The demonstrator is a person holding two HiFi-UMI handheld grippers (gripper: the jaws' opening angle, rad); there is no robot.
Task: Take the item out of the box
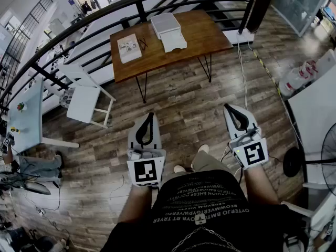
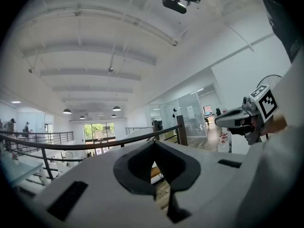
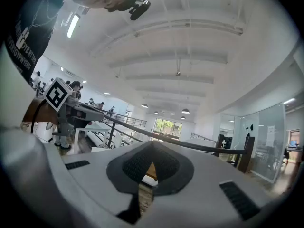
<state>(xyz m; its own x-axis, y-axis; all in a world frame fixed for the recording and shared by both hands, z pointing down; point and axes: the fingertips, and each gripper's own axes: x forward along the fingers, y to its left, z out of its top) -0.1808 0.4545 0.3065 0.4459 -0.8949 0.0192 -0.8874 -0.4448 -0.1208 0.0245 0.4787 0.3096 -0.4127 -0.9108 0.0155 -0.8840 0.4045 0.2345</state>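
Box (image 1: pixel 166 25) lies on table (image 1: pixel 205 33), long axis pointing away from person.

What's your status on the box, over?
Both shut, empty: left gripper, right gripper. Ahead, white box on wooden table, untouched, out of reach. Off left, white chair, not in the path.

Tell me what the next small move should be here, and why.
Probably a step forward toward the wooden table. The white box sits on it, well ahead of the left gripper and the right gripper. Both are shut, empty and held level, so the box looks out of reach from where the person stands.
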